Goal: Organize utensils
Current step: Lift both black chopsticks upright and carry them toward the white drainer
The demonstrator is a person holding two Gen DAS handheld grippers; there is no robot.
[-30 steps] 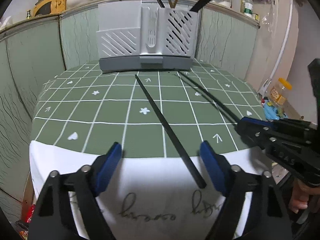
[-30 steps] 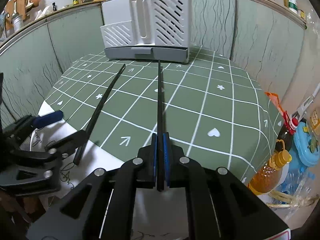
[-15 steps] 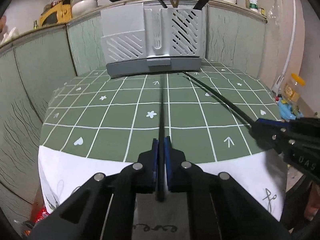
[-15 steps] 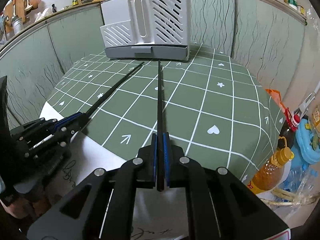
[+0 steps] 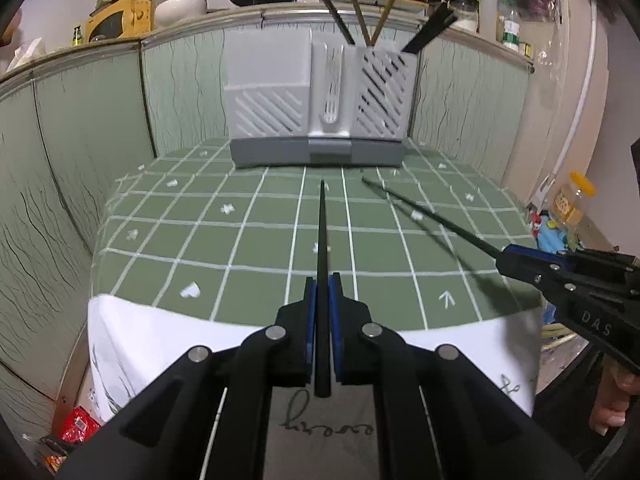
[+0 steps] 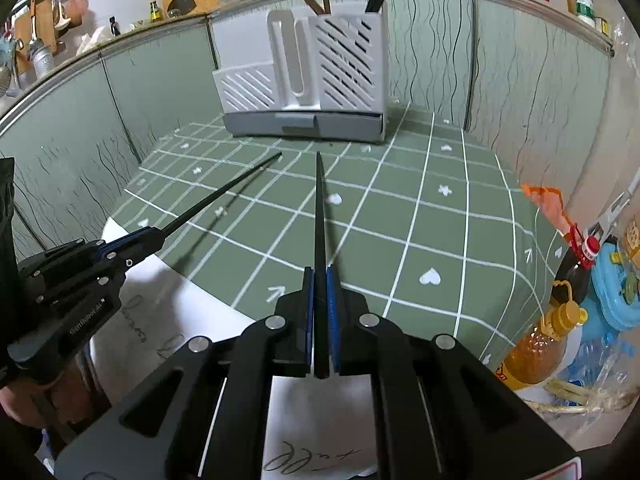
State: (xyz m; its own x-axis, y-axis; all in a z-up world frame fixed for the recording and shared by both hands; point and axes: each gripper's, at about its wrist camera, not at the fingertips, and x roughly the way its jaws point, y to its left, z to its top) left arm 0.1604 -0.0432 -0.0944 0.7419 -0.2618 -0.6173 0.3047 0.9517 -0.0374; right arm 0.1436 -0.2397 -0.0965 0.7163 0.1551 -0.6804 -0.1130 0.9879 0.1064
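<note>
Grip change on the left: left tool [image 5: 322, 316] stood wide around a black chopstick [image 5: 321, 248] lying on the worktop [image 5: 256, 236] a second ago — now its blue pads are clamped tight on the thick end, and the stick points straight ahead out of the jaws, tip lifted clear of the green checked cloth and casting a shadow in the right wrist view. Right tool [image 6: 319, 304] is unchanged, pinched shut on the second black chopstick [image 6: 319, 216], also held off the surface and aimed forward. So both loose sticks are now in hand; nothing else is left lying on the cloth that I can see. Grey utensil holder [image 5: 320, 108] stands at the far edge against the wall panels, well apart from both tips; its slotted right compartment already has several chopsticks standing in it. My read: pickup phase is done, next is carry and drop into that compartment — the opening is narrow and crowded, so the tips will need tilting down and steering between the sticks already there, probably one hand at a time.
</note>
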